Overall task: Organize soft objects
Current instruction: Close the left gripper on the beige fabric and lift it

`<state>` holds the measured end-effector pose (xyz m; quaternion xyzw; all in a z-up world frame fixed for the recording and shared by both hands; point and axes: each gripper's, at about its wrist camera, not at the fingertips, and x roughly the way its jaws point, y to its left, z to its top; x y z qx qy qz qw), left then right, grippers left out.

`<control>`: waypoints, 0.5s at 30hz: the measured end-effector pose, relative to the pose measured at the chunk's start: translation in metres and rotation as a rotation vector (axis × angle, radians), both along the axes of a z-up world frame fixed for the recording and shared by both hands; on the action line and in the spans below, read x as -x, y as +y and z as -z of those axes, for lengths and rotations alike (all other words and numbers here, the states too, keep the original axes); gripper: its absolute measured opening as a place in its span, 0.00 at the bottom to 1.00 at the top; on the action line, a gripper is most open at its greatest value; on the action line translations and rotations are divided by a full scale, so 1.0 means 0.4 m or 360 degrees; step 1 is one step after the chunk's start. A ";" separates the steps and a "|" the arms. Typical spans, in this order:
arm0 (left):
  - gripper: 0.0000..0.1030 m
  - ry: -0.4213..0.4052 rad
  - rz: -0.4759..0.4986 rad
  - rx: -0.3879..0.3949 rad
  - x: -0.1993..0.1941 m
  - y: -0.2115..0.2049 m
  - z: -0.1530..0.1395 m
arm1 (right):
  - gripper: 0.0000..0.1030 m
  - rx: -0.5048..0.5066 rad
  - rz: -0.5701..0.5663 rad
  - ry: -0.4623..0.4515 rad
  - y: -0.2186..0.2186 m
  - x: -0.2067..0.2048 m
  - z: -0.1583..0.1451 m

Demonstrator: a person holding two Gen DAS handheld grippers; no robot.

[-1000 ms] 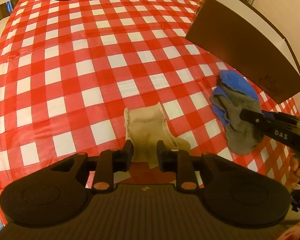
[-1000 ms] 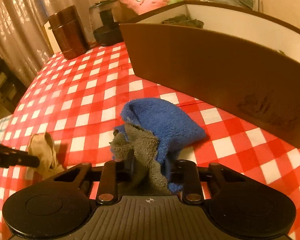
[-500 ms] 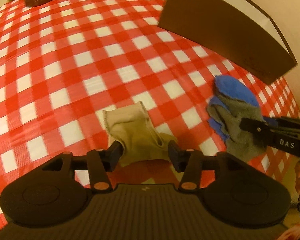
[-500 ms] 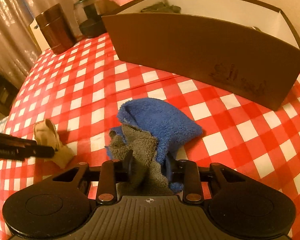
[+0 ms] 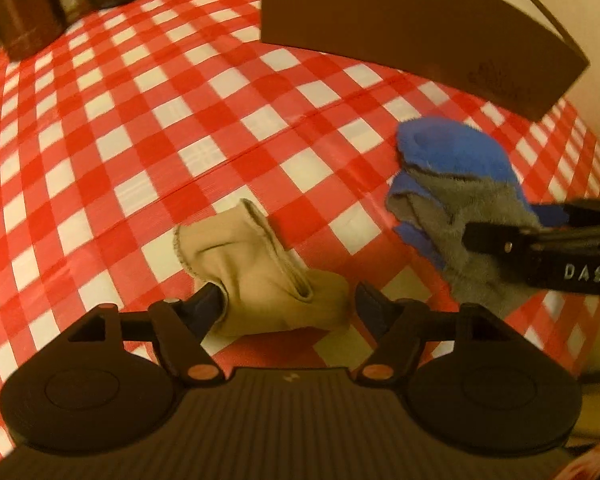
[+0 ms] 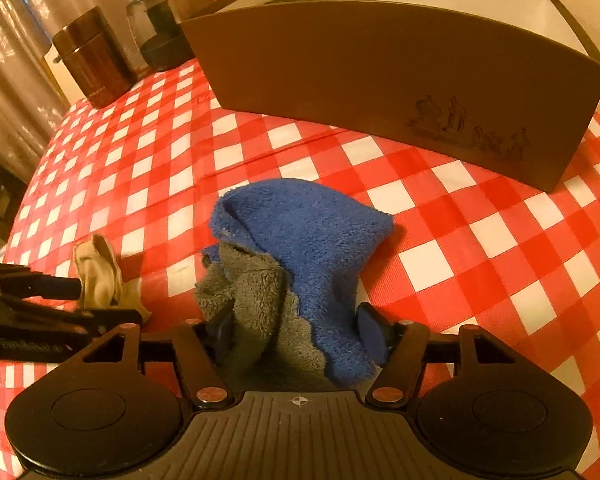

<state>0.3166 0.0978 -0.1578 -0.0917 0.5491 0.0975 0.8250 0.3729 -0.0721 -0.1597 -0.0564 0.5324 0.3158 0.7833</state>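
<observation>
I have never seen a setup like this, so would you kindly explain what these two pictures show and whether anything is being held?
A person holds a hand-operated two-finger gripper in each hand; each carries a camera looking along its fingers. One picture comes from the left gripper, the other from the right gripper. On the red-checked tablecloth lie a beige sock and a blue-and-grey fleece cloth, near a brown box. Both sets of jaws are opening, straddling those items without squeezing them.

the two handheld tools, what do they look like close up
Both are matte black. The left tool and right tool each have a ribbed centre plate, two round side discs, and angled finger arms with copper-coloured rivets. Seen side-on from the left wrist, the right tool carries white "DAS" lettering.
</observation>
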 end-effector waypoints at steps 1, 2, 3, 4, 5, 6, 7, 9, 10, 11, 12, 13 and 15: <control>0.67 -0.0006 0.0007 -0.0011 -0.001 -0.002 0.001 | 0.62 0.0004 -0.0006 -0.0005 0.001 0.001 -0.001; 0.66 -0.0011 0.0013 -0.0020 -0.002 -0.003 0.003 | 0.62 0.0008 -0.0009 -0.0011 0.003 0.002 -0.001; 0.63 -0.0018 0.0021 -0.0032 -0.003 -0.004 0.003 | 0.62 0.0011 -0.0012 -0.0016 0.005 0.002 -0.001; 0.61 -0.0022 0.0036 -0.0050 -0.003 -0.006 0.004 | 0.62 0.0013 -0.0014 -0.0019 0.006 0.003 -0.001; 0.56 -0.0026 0.0062 -0.0064 -0.003 -0.008 0.004 | 0.62 0.0014 -0.0015 -0.0022 0.006 0.003 -0.001; 0.54 -0.0031 0.0079 -0.0075 -0.002 -0.008 0.003 | 0.62 0.0016 -0.0017 -0.0025 0.006 0.004 -0.001; 0.48 -0.0036 0.0087 -0.0083 0.000 -0.008 0.002 | 0.63 0.0019 -0.0021 -0.0028 0.007 0.004 -0.001; 0.40 -0.0040 0.0095 -0.0099 0.000 -0.006 0.002 | 0.63 0.0022 -0.0028 -0.0032 0.009 0.004 0.000; 0.35 -0.0041 0.0092 -0.0097 0.000 -0.003 0.001 | 0.63 0.0024 -0.0031 -0.0033 0.011 0.003 0.001; 0.31 -0.0043 0.0084 -0.0090 0.000 0.000 0.001 | 0.63 0.0026 -0.0035 -0.0033 0.012 0.002 0.002; 0.29 -0.0045 0.0077 -0.0077 0.000 0.004 -0.001 | 0.64 0.0029 -0.0038 -0.0033 0.014 0.002 0.002; 0.26 -0.0047 0.0072 -0.0062 -0.001 0.006 -0.003 | 0.64 0.0032 -0.0042 -0.0035 0.016 0.002 0.002; 0.24 -0.0046 0.0063 -0.0043 -0.002 0.008 -0.006 | 0.66 0.0038 -0.0047 -0.0036 0.020 0.002 0.003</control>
